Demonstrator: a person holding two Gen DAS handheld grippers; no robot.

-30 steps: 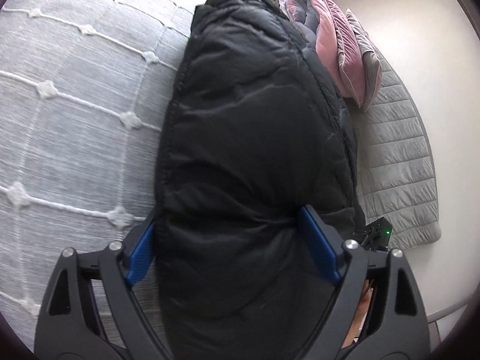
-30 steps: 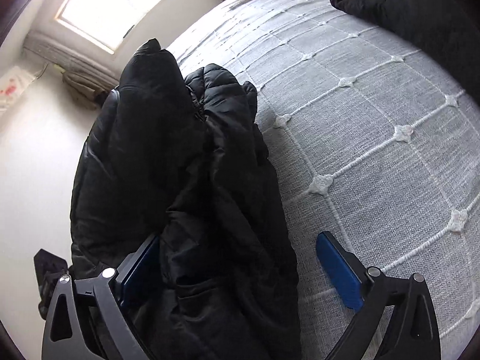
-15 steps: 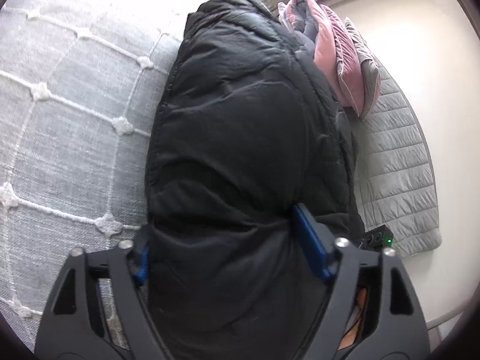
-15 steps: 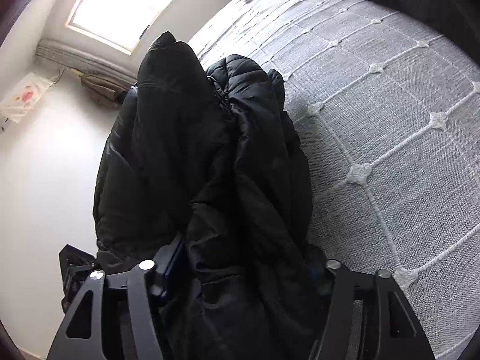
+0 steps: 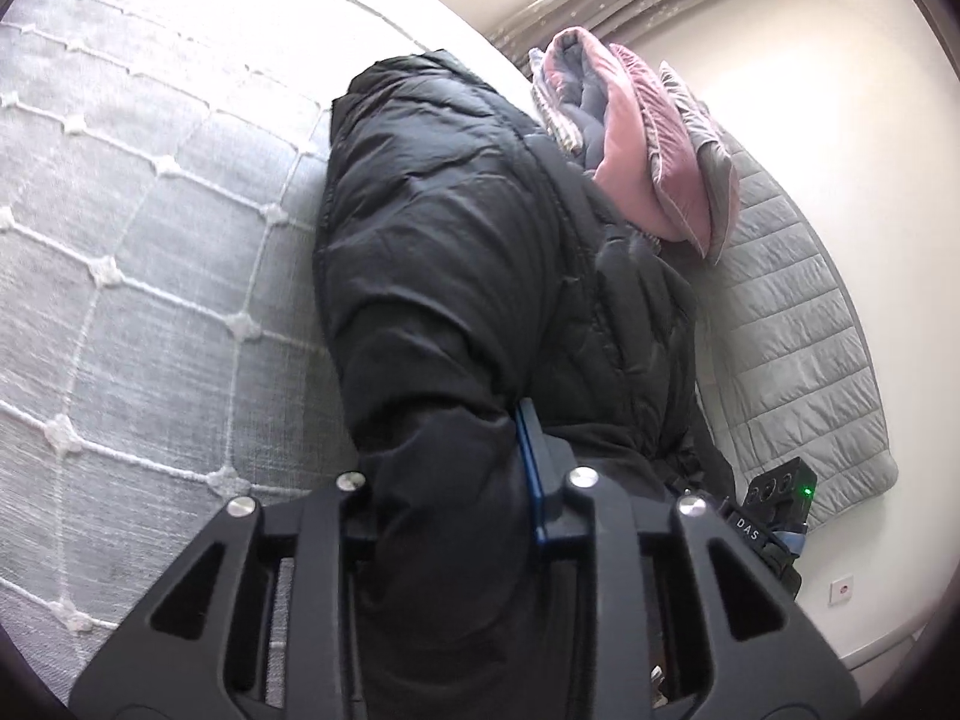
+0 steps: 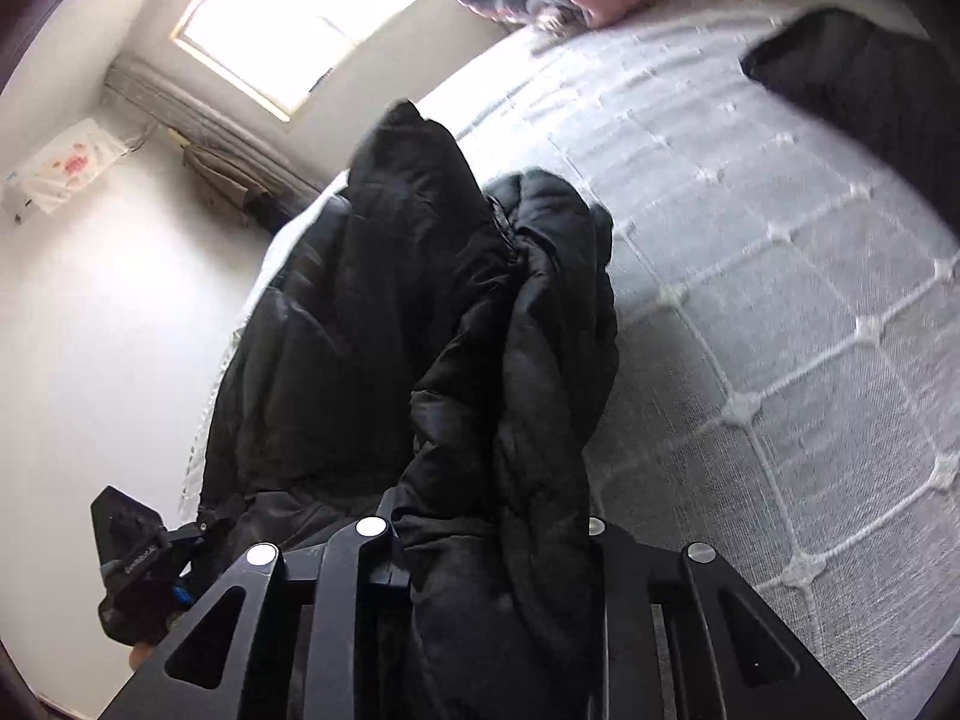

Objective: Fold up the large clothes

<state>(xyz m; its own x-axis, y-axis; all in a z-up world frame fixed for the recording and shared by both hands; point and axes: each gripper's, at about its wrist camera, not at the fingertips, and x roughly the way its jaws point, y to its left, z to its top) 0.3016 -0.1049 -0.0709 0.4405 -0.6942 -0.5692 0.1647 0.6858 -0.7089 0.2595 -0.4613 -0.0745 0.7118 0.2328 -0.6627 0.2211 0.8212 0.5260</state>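
Black puffer jacket (image 5: 456,276) lies lengthwise on the grey quilted bedspread (image 5: 150,300), its near end gathered up by both tools. Left wrist view: the left gripper (image 5: 450,480) is closing on a thick roll of the padded fabric, one blue pad (image 5: 531,468) pressed into its side, the other buried; a grip this deep probably suits slippery, bulky down. Only this view shows the pink and grey bedding (image 5: 636,162) piled beyond the jacket, a grey quilted mat (image 5: 798,348) along the wall, and the other tool's body with a green light. Right wrist view: the right gripper (image 6: 492,528) is likewise closing on a bunched fold, pads hidden. Only here appear the window (image 6: 312,18) and the jacket's far dark portion (image 6: 852,84) across the bed.
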